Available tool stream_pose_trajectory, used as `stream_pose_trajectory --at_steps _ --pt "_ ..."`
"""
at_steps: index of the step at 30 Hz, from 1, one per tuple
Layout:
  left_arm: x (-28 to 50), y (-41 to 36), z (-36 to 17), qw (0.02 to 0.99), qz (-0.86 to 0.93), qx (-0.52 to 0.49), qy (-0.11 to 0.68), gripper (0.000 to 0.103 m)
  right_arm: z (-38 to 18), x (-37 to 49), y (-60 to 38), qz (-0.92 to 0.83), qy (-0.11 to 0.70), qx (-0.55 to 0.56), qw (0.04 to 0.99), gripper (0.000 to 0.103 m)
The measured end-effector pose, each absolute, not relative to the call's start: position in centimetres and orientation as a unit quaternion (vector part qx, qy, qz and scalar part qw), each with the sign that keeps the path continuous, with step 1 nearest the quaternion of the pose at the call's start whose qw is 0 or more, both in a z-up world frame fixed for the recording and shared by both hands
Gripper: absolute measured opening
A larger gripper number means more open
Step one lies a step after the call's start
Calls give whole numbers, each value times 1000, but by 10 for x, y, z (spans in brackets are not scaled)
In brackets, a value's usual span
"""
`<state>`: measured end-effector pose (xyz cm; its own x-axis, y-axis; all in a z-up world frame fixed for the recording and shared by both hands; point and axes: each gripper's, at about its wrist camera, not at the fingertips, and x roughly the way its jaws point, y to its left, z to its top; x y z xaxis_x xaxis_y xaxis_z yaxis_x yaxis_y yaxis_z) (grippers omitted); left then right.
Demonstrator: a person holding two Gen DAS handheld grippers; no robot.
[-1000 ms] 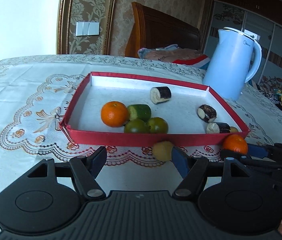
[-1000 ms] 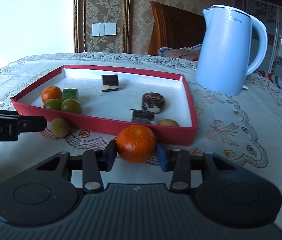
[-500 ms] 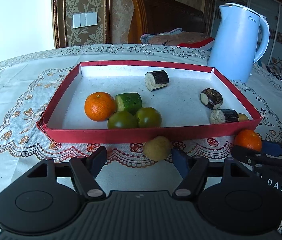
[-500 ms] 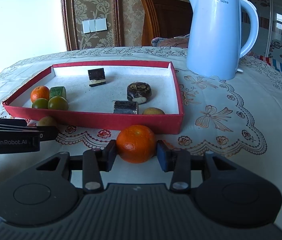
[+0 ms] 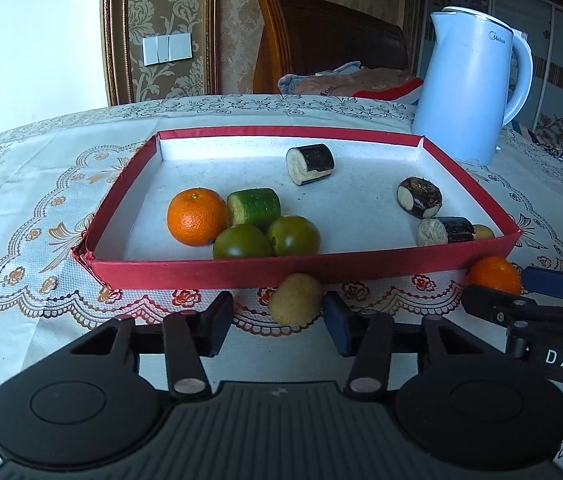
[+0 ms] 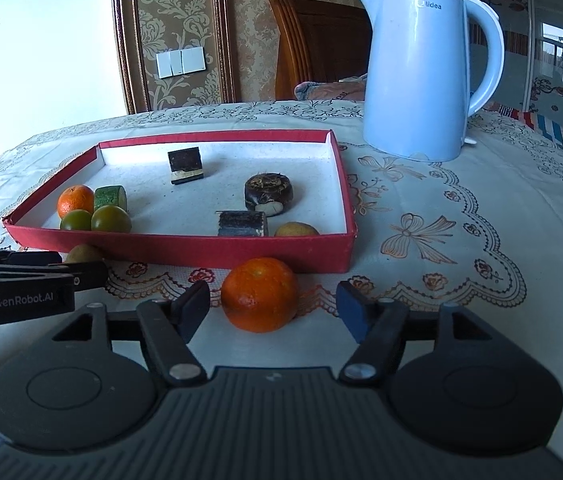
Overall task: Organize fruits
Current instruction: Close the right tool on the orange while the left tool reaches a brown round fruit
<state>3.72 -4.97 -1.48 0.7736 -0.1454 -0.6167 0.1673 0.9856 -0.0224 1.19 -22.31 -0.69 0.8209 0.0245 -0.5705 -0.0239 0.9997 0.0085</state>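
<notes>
A red tray (image 5: 201,272) on the tablecloth holds an orange (image 5: 196,216), a cucumber piece (image 5: 254,208), two green fruits (image 5: 241,242) and several dark-skinned pieces (image 5: 310,163). A brownish-yellow fruit (image 5: 296,298) lies on the cloth just outside the tray's front wall. It is between the closing jaws of my left gripper (image 5: 277,322), close to the right pad, with a gap to the left pad. A second orange (image 6: 259,294) rests on the cloth between the opening jaws of my right gripper (image 6: 272,308); neither pad touches it.
A pale blue kettle (image 6: 421,68) stands behind the tray's right corner. The left gripper's side (image 6: 41,276) reaches into the right wrist view from the left. A wooden chair (image 5: 321,40) with cloth on it is behind the table.
The right jaws let go of the orange and spread apart; it now sits on the cloth. The left gripper edged nearer the brownish fruit, and its jaws narrowed around it.
</notes>
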Motion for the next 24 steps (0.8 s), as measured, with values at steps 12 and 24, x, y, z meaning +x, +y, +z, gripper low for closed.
stream_pose_trajectory --at_steps 12,24 --pt "36 -49 -14 942 -88 17 325 33 -9 15 -220 9 307 -8 952 75" --pt "35 -49 -13 941 -89 15 325 33 -9 18 -210 12 308 -30 951 62"
